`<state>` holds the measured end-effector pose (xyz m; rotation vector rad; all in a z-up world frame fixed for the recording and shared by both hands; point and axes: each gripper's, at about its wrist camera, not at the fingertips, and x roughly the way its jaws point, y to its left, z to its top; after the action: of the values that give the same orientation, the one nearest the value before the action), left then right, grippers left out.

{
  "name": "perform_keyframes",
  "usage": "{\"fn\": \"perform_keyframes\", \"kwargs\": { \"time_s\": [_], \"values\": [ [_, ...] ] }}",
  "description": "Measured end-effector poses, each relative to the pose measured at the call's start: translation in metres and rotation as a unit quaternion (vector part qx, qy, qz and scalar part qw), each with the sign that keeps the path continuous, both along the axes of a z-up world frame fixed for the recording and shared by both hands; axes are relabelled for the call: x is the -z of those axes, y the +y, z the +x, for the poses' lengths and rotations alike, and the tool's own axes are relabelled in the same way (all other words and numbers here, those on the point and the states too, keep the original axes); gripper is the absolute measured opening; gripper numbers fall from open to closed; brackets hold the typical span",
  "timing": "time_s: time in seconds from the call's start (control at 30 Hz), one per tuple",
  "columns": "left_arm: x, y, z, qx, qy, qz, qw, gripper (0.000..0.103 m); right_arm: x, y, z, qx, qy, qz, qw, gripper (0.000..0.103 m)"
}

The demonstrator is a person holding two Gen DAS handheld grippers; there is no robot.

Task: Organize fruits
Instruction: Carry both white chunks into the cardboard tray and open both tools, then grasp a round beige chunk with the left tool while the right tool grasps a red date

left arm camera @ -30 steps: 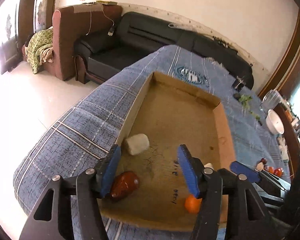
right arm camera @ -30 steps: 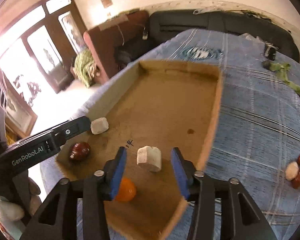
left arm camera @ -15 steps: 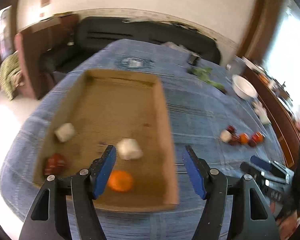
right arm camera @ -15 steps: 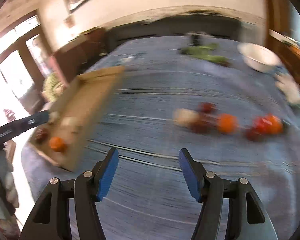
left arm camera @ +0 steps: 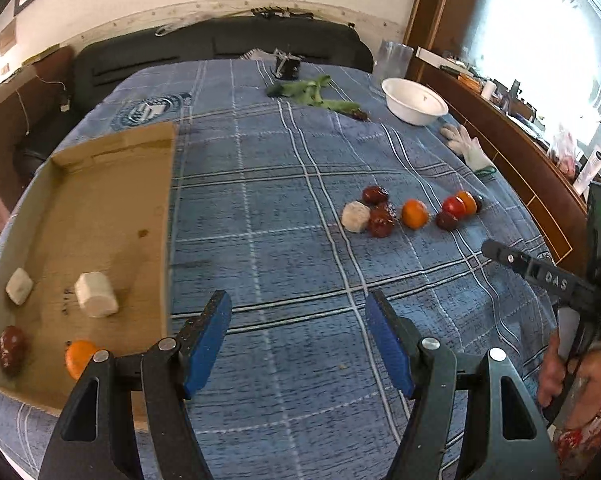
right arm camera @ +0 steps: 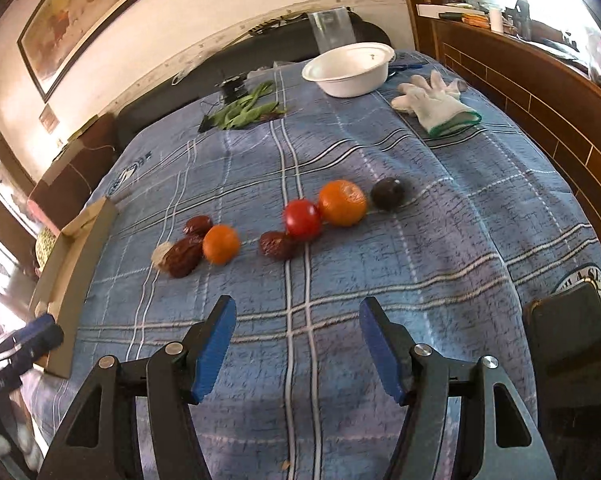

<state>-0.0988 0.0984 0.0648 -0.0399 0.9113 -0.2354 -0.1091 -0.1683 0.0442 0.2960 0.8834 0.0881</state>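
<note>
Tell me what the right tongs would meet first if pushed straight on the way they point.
Probably the wrinkled dark red fruit in the loose row, with the red tomato just behind it. The right tongs are open over bare blue cloth; depth is uncertain.

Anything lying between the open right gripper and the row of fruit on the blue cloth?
No. The right wrist view shows only bare blue plaid cloth between the right gripper and the nearest small orange fruit.
</note>
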Motion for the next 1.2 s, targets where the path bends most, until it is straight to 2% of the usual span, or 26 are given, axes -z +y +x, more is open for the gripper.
{"fn": "perform_keyframes", "kwargs": {
  "time_s": [0.2, 0.37, 0.4, 0.47, 0.6, 0.77, 0.97, 1.0, 1.03, 1.1, 1.2],
  "values": [
    [0.012, -0.006, 0.017, 0.000, 0.020, -0.013, 0.9997, 0.069, 0.004, 0.004, 0.024, 0.000, 0.004, 0.003, 1.000, 0.069],
    [0.020, -0.015, 0.032, 0.009, 0.019, -0.018, 0.9996, 0.069, 0.011, 0.017, 0.048, -0.009, 0.009, -0.010, 1.000, 0.068],
    [0.021, -0.016, 0.035, 0.010, 0.017, -0.019, 0.9996, 0.069, 0.013, 0.021, 0.053, -0.010, 0.009, -0.018, 1.000, 0.065],
    [0.021, -0.018, 0.042, 0.009, 0.012, -0.024, 0.9996, 0.068, 0.017, 0.025, 0.061, -0.014, 0.014, -0.032, 0.999, 0.052],
    [0.021, -0.025, 0.063, 0.008, 0.002, -0.038, 0.9992, 0.068, 0.021, 0.029, 0.069, -0.012, 0.011, -0.056, 0.998, 0.046],
    [0.029, -0.038, 0.089, 0.015, 0.002, -0.053, 0.9985, 0.067, 0.023, 0.031, 0.067, -0.013, -0.007, -0.079, 0.997, 0.029],
    [0.046, -0.051, 0.111, 0.020, 0.012, -0.054, 0.9983, 0.066, 0.023, 0.026, 0.067, -0.013, -0.013, -0.056, 0.998, 0.029],
    [0.047, -0.051, 0.112, 0.025, 0.011, -0.067, 0.9974, 0.060, 0.023, 0.025, 0.067, -0.013, -0.013, -0.052, 0.998, 0.029],
    [0.048, -0.051, 0.112, 0.029, 0.011, -0.069, 0.9971, 0.040, 0.023, 0.025, 0.067, -0.013, -0.013, -0.049, 0.999, 0.029],
    [0.049, -0.053, 0.111, 0.049, 0.017, -0.079, 0.9955, 0.027, 0.023, 0.023, 0.067, -0.013, -0.014, -0.044, 0.999, 0.029],
    [0.046, -0.055, 0.101, 0.060, 0.014, -0.064, 0.9960, 0.024, 0.023, 0.023, 0.067, -0.013, -0.015, -0.040, 0.999, 0.029]
  ]
}}
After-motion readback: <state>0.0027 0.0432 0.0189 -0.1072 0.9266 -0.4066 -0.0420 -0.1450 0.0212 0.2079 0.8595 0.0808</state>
